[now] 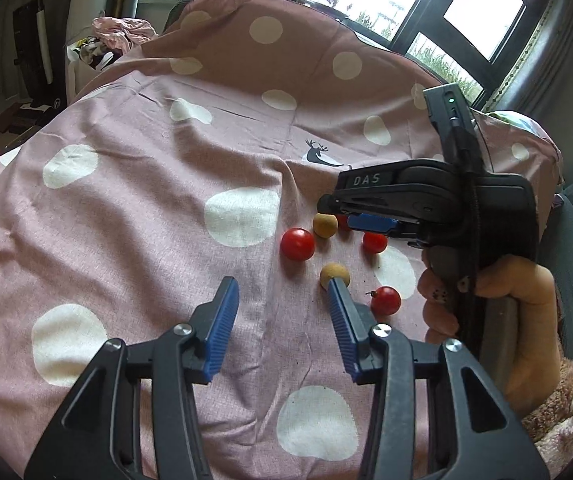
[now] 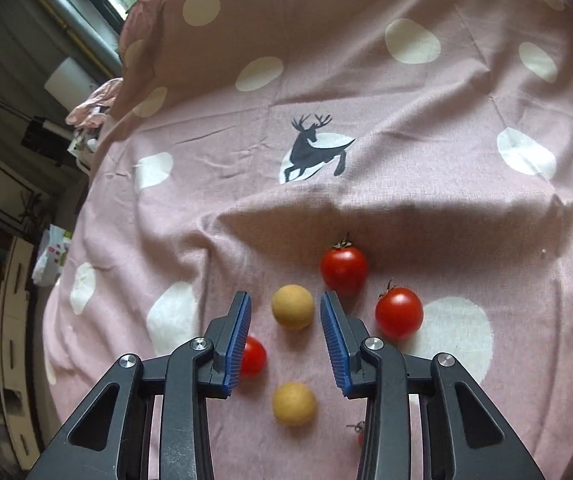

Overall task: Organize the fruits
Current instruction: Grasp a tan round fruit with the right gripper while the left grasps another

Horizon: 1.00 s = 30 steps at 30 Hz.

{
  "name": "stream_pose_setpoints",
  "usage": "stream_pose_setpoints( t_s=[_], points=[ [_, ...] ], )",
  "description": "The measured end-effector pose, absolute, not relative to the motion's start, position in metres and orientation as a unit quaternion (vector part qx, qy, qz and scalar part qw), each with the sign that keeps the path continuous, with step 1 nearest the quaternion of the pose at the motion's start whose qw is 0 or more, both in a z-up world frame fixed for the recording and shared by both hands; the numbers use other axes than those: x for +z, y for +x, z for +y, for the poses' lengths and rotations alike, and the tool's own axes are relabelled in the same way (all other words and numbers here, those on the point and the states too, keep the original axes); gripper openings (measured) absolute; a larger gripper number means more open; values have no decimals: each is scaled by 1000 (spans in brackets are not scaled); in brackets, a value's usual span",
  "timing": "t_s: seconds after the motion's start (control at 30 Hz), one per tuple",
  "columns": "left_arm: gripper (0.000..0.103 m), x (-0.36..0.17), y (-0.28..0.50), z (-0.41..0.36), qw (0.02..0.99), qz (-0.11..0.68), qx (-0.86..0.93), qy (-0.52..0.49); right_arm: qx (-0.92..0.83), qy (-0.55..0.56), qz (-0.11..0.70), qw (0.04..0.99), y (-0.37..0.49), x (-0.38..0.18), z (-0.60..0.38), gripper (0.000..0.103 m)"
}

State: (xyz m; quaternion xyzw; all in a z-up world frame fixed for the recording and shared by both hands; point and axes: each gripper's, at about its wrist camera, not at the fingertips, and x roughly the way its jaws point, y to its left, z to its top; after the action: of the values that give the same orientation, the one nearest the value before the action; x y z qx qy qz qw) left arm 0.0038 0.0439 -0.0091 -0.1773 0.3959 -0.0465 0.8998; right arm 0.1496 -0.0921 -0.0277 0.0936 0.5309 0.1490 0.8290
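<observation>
Pink cotton bedsheet (image 2: 426, 152), dotted with white blobs and printed with a dark leaping deer (image 2: 312, 148), covers a rumpled, softly sagging surface below a window.

Little looks sorted yet. The fruits lie loose in one mixed cluster: glossy red cherry tomatoes (image 2: 344, 270), some with dry green stalks, among matt, tan, round fruits that may be longans, though the fisheye blur makes that a guess. No bowl or tray shows, so grouping by kind seems to be all still ahead.

The right gripper (image 2: 286, 332) hangs over the cluster with its ribbed blue pads (image 2: 332, 332) apart and not pressing on anything; the upper tan fruit (image 2: 292, 307) sits just past the fingertips, the lower tan fruit (image 2: 294, 404) between the black arms.

The left gripper (image 1: 282, 304) hovers beside the group, jaws apart and empty, one tip overlapping a tan fruit (image 1: 334, 272) in this view.
</observation>
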Motion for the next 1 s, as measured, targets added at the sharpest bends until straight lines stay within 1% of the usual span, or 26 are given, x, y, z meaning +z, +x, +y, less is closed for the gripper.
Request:
stream_pose_setpoints(
  t_s=[0.1, 0.13, 0.2, 0.4, 0.63, 0.73, 0.8, 0.93, 1.0],
  points=[
    [45, -10, 6, 43, 897, 400, -51, -182, 154, 92, 543, 820, 153, -38, -91, 39],
    [45, -10, 6, 42, 896, 401, -51, -181, 153, 89, 545, 820, 155, -41, -90, 36],
    [45, -10, 6, 38, 897, 403, -51, -174, 148, 80, 545, 821, 156, -46, -90, 27],
    [45, -9, 10, 28, 897, 407, -62, -162, 162, 102, 530, 826, 140, -37, -111, 27],
    [45, -6, 21, -1, 896, 415, -85, -134, 155, 127, 498, 844, 82, -7, -180, 27],
    [45, -3, 39, -16, 891, 428, -90, -122, 147, 141, 498, 843, 60, -7, -205, 27],
    [45, -2, 59, -33, 882, 453, -97, -80, 131, 142, 496, 846, 51, -9, -216, 27],
    [45, -10, 72, -32, 882, 448, -105, -99, 107, 143, 488, 855, 45, -14, -227, 27],
    [45, -17, 79, -31, 880, 461, -80, -83, 119, 159, 495, 846, 48, -17, -233, 27]
  ],
)
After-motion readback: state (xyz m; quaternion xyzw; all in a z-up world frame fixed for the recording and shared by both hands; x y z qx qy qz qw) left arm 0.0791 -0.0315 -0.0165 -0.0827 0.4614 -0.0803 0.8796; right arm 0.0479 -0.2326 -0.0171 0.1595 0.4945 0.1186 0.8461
